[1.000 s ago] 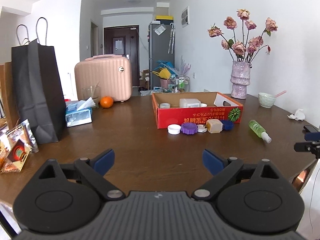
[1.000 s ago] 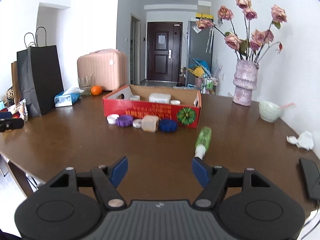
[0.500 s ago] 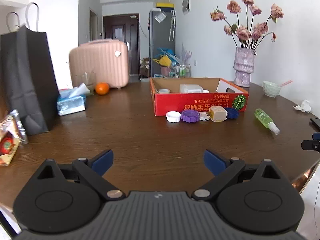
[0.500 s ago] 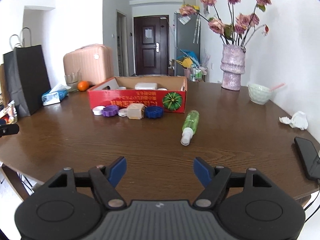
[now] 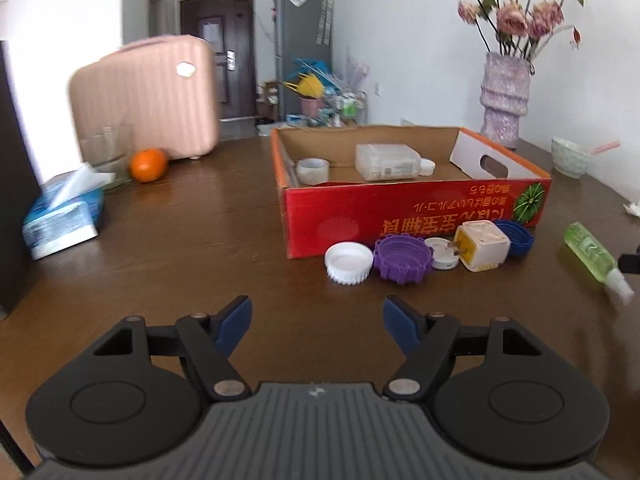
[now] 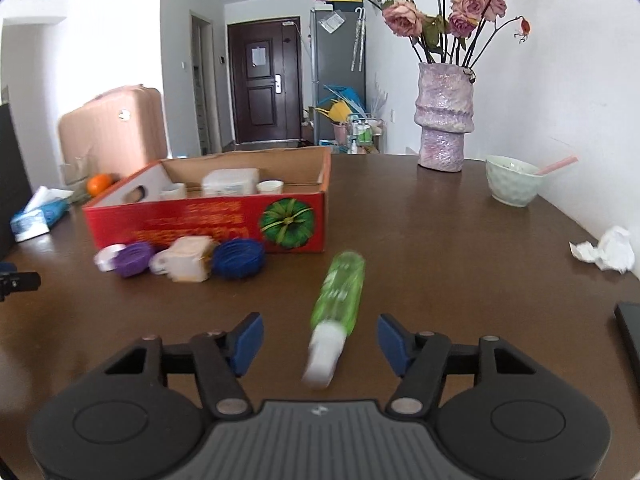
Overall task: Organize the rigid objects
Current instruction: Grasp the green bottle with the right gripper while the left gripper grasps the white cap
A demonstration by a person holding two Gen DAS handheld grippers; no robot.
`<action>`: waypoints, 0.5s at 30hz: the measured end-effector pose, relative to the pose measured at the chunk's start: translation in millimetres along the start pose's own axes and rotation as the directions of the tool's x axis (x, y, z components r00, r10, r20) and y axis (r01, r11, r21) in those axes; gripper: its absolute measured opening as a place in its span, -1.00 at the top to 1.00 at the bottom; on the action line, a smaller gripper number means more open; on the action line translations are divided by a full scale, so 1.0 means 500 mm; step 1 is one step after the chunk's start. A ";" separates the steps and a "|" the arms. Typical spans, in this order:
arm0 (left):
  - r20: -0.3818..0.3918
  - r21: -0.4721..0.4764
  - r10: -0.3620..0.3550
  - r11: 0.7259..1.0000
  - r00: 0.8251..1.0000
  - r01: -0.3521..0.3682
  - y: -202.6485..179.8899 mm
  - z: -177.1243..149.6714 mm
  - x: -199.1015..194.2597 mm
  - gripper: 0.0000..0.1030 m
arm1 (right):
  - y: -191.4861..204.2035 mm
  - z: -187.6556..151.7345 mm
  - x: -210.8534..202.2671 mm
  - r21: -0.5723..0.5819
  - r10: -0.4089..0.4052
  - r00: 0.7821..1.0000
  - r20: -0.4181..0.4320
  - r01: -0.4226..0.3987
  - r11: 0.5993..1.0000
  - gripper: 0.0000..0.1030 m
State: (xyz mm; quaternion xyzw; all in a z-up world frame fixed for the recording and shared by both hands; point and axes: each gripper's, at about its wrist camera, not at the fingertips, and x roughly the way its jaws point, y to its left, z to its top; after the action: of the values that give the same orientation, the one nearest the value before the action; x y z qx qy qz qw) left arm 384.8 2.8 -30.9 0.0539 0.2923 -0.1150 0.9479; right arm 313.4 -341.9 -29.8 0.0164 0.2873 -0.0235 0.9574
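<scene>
Red cardboard box on brown table, caps lined along its front. Green spray bottle lying between right gripper blue pads, spread wide, long axis pointing boxward, nozzle nearest. Left gripper equally wide, empty, farther off.

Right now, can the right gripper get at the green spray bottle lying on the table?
Probably yes. The right gripper has its jaws open, and the green spray bottle lies between them, white cap nearest. Nothing sits between them; the red box and caps lie off to the left.
</scene>
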 end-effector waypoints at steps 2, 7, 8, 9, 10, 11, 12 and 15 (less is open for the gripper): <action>-0.013 0.011 -0.008 1.000 1.000 0.008 0.000 0.011 0.039 -0.41 | -0.009 0.013 0.039 0.006 -0.007 0.999 -0.031 0.007 1.000 -0.13; -0.053 0.027 -0.053 0.998 0.997 0.055 -0.002 0.026 0.121 -0.29 | -0.022 0.022 0.113 0.024 0.033 0.994 -0.100 -0.031 0.999 0.33; -0.056 0.031 -0.060 0.998 0.997 0.062 -0.003 0.028 0.131 -0.25 | -0.023 0.024 0.123 0.026 0.037 0.994 -0.106 -0.034 0.999 0.34; -0.060 0.034 -0.069 0.997 0.996 0.071 -0.001 0.031 0.143 -0.21 | -0.022 0.026 0.132 0.021 0.038 0.993 -0.108 -0.036 0.999 0.38; -0.063 0.035 -0.072 0.997 0.995 0.074 -0.002 0.033 0.151 -0.19 | -0.022 0.028 0.140 0.018 0.039 0.993 -0.111 -0.037 0.999 0.40; -0.064 0.038 -0.077 0.996 0.995 0.080 -0.002 0.036 0.160 -0.17 | -0.022 0.030 0.147 0.018 0.044 0.993 -0.112 -0.042 0.999 0.40; -0.060 0.044 -0.081 0.996 0.995 0.084 -0.002 0.039 0.165 -0.16 | -0.024 0.032 0.153 0.020 0.054 0.992 -0.112 -0.052 0.998 0.40; -0.052 0.063 -0.078 0.995 0.996 0.081 -0.009 0.045 0.179 -0.05 | -0.017 0.038 0.168 0.000 0.055 0.992 -0.109 -0.055 0.998 0.40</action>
State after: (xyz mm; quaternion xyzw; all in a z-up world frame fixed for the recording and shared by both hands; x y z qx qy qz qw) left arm 467.6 -22.0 -63.3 0.0759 0.3135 -0.1606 0.9328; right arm 393.6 -354.1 -60.3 0.0240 0.3387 0.0044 0.9406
